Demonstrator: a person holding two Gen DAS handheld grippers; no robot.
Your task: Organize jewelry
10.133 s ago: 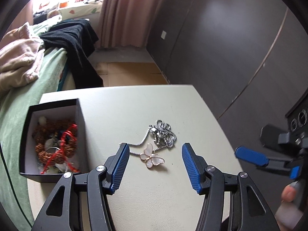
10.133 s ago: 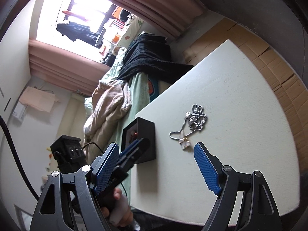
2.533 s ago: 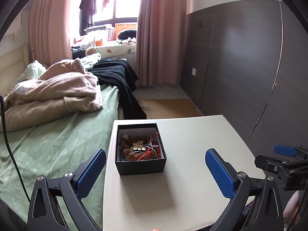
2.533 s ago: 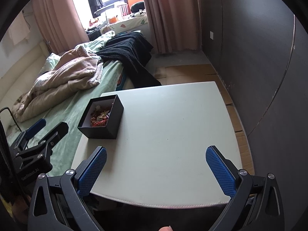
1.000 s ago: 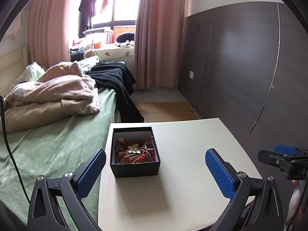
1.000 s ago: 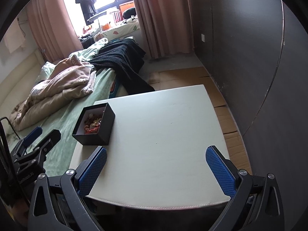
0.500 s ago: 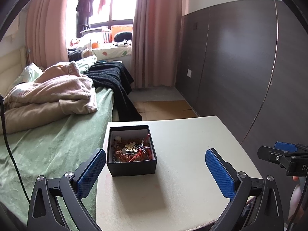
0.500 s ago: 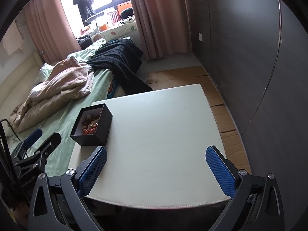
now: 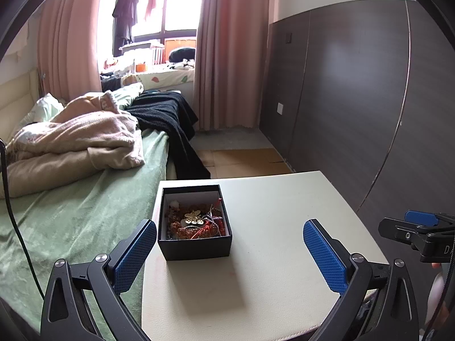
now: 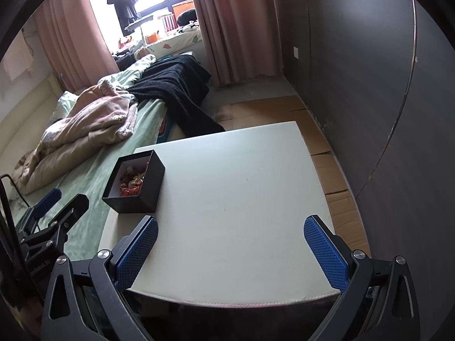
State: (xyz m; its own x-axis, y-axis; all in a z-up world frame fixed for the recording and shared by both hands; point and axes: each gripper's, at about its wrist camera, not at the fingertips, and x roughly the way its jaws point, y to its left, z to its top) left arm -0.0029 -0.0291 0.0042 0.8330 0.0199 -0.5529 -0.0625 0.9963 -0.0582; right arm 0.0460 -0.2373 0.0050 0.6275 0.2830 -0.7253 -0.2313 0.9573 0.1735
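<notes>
A small black box with a white lining stands on the cream table, near its left edge. In it lies a heap of jewelry: red-brown beads, a red cord, a silver chain and a butterfly pendant on top. The box also shows in the right wrist view. My left gripper is open and empty, held back from the box above the table's near edge. My right gripper is open and empty, over the near edge to the right of the box.
A bed with a green cover, a beige blanket and a black garment runs along the table's left side. A dark panelled wall stands on the right. Cardboard covers the floor beyond the table.
The butterfly necklace that lay on the table ten seconds ago is now in the box. Both grippers have drawn back and opened wide; in the last second they drifted slightly.
</notes>
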